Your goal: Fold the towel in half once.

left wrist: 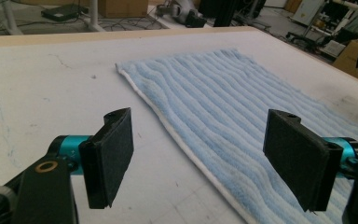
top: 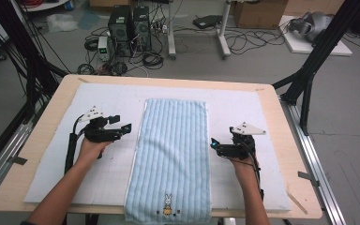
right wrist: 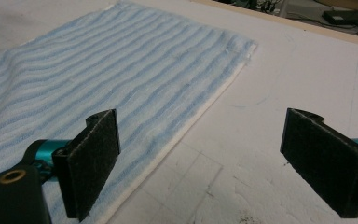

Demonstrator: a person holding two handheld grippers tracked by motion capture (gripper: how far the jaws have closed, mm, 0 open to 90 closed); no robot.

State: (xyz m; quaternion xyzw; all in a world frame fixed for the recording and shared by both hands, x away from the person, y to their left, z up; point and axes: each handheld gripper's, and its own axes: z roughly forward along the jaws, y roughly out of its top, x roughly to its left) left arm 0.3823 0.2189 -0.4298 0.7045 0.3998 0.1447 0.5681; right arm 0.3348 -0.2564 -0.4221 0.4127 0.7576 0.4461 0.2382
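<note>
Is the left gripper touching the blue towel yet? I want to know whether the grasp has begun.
Apart. In the left gripper view the left gripper has its jaws wide open, straddling the blue towel's white edge with clear space around them; nothing is held.

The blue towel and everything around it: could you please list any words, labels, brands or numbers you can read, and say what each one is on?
No text can be read in any view.
Blue striped towel: a small rabbit picture near its near hem, with tiny marks beside it too small to tell if they are letters.
Computer towers on the floor: any labels are too small and blurred.
White mat: faint scuffs and pen lines, no writing.
</note>
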